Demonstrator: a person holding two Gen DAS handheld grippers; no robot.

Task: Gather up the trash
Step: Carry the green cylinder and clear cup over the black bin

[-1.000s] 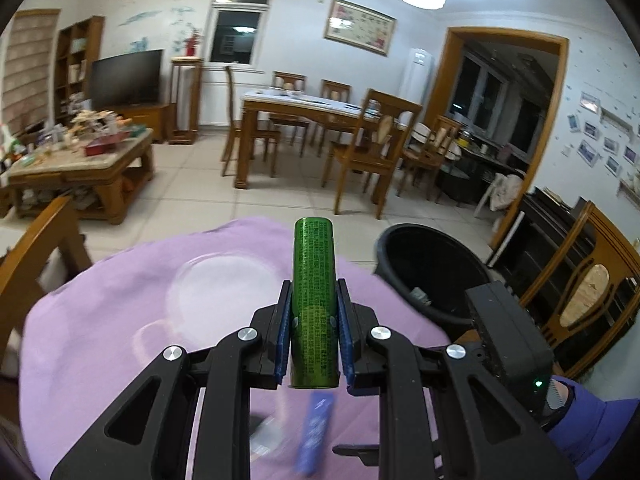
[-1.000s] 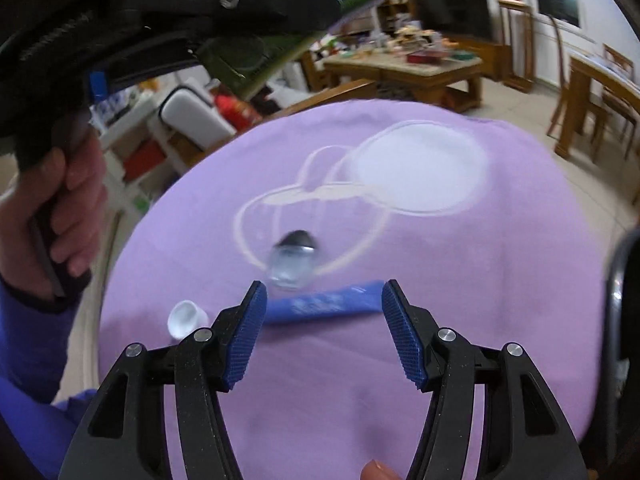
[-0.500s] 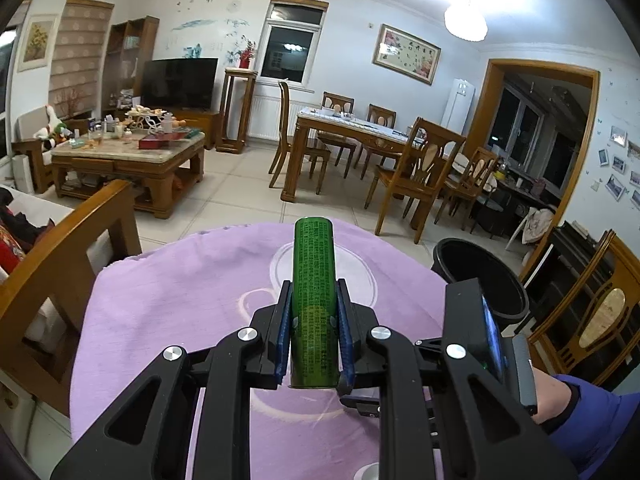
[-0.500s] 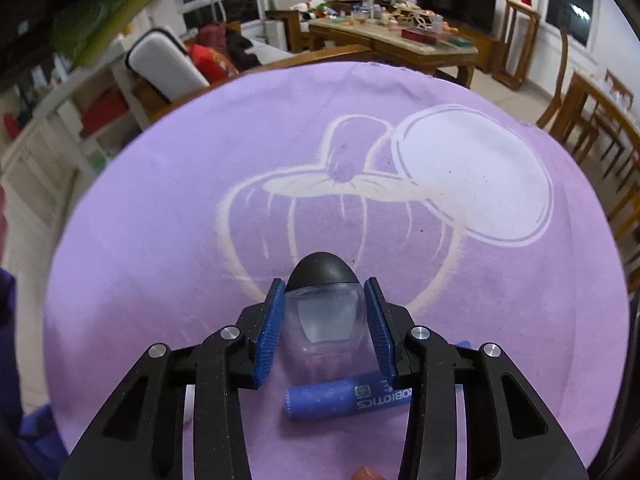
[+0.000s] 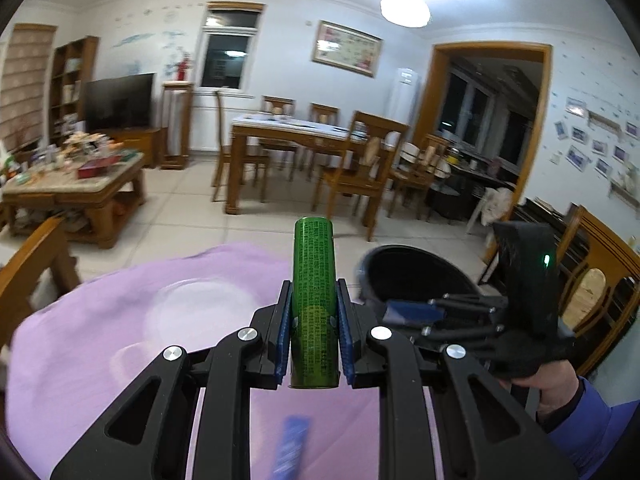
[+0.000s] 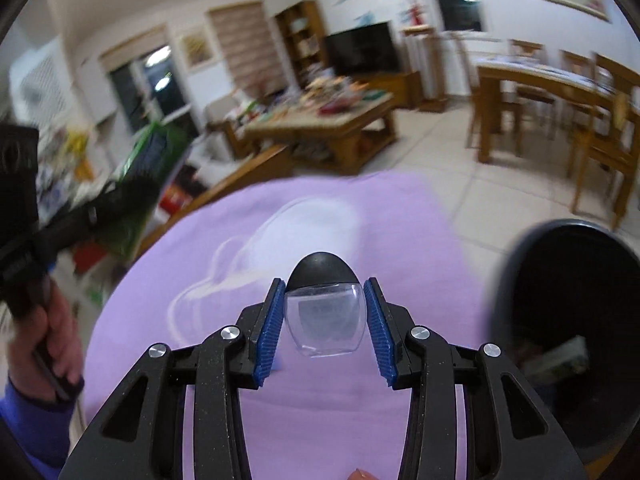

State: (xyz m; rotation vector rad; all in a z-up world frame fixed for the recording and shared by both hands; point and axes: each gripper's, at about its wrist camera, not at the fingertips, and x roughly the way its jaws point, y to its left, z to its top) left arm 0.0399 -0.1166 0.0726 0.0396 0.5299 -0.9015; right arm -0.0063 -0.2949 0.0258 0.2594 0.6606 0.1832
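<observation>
- Purple cloth (image 6: 360, 408) is spread over the round bench beneath both grippers, with a tiled living and dining room seen beyond it.
- Between the blue pads of the right gripper (image 6: 325, 318) a clear plastic container with a dark rounded cap (image 6: 324, 312) is clamped, cap pointing away, and it is carried clear of the cloth; the grip across its sides is judged to keep it from rolling out.
- Just to the right of that gripper the black trash bin (image 6: 568, 264) is seen, mouth open, with some paper-like waste already inside; the container is presumably meant for it.
- A green tube-like package (image 5: 313, 292) is pinched by the left gripper (image 5: 313, 334), closed on its lower half so that the printed length juts forward.
- Ahead and right of the left gripper the same bin is seen, partly hidden by the right gripper.
- Below the left gripper a blurred blue tube (image 5: 291, 446) lies on the cloth, not yet collected.
</observation>
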